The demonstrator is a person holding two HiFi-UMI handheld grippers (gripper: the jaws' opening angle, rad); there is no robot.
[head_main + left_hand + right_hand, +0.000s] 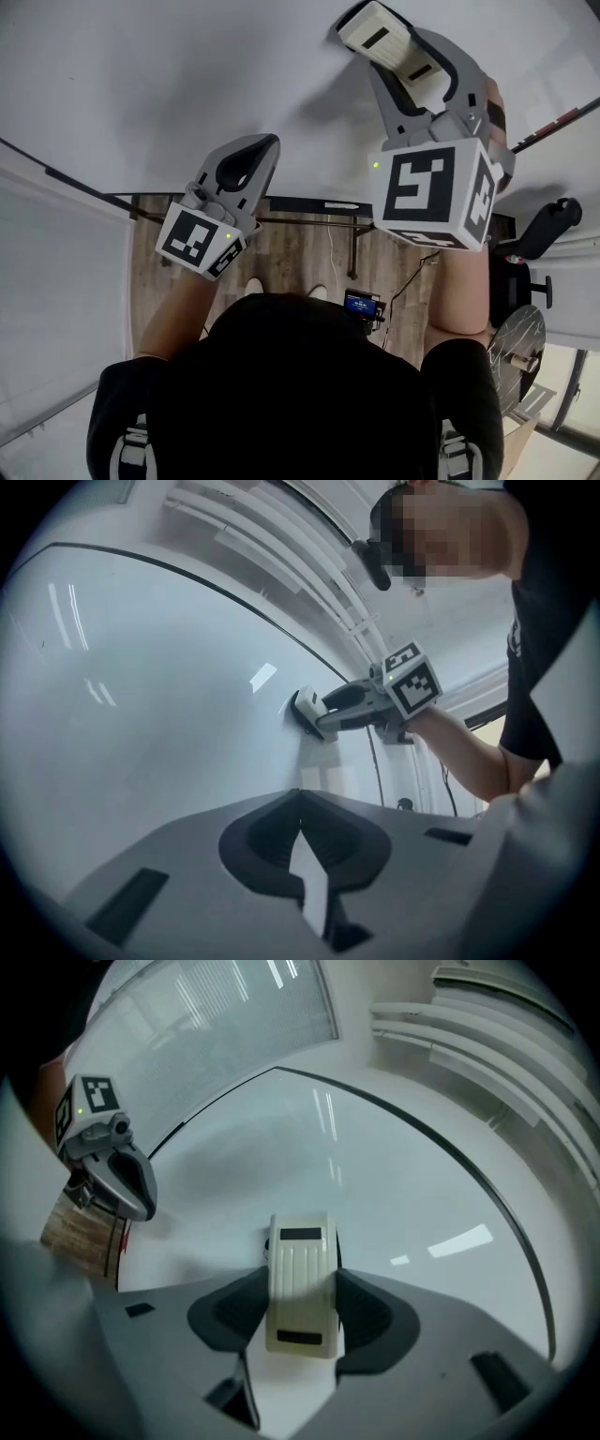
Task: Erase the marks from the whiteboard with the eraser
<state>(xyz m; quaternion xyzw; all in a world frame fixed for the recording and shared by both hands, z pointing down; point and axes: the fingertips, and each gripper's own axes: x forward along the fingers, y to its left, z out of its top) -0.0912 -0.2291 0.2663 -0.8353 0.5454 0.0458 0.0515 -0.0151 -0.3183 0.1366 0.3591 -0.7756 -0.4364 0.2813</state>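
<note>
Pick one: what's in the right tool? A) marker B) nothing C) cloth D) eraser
D: the right gripper view shows the right tool shut on a cream eraser, which is held against the whiteboard.

Office-type room: wall-mounted whiteboard (169,75), wood-plank floor (291,251), slatted window blinds (234,1002), and trailing cables (412,274).
</note>
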